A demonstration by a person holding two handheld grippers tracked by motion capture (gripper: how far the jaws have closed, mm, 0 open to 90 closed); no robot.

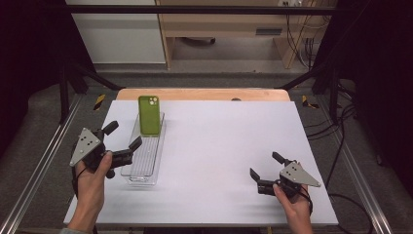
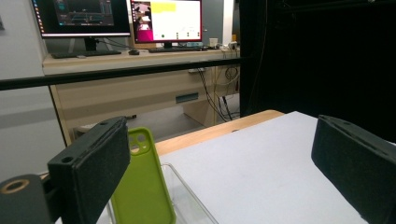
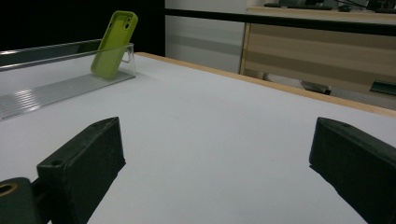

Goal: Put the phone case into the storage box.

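A green phone case (image 1: 149,114) leans upright against the far end of a clear plastic tray (image 1: 139,168) on the white table (image 1: 229,146). My left gripper (image 1: 123,136) hovers open just left of the tray, one jaw over the tray's left rim. In the left gripper view the green phone case (image 2: 142,186) stands close ahead, partly behind the left jaw, with the clear plastic tray (image 2: 191,200) below. My right gripper (image 1: 265,165) rests open near the table's front right, empty. In the right gripper view the green phone case (image 3: 114,43) and clear plastic tray (image 3: 51,91) sit far off to the left.
A wooden strip (image 1: 202,94) edges the table's far side. Black frame bars (image 1: 195,9) and dark curtains surround the table. A desk with monitors (image 2: 126,21) stands beyond. Cables (image 1: 341,122) hang at the right. The white surface between the grippers is bare.
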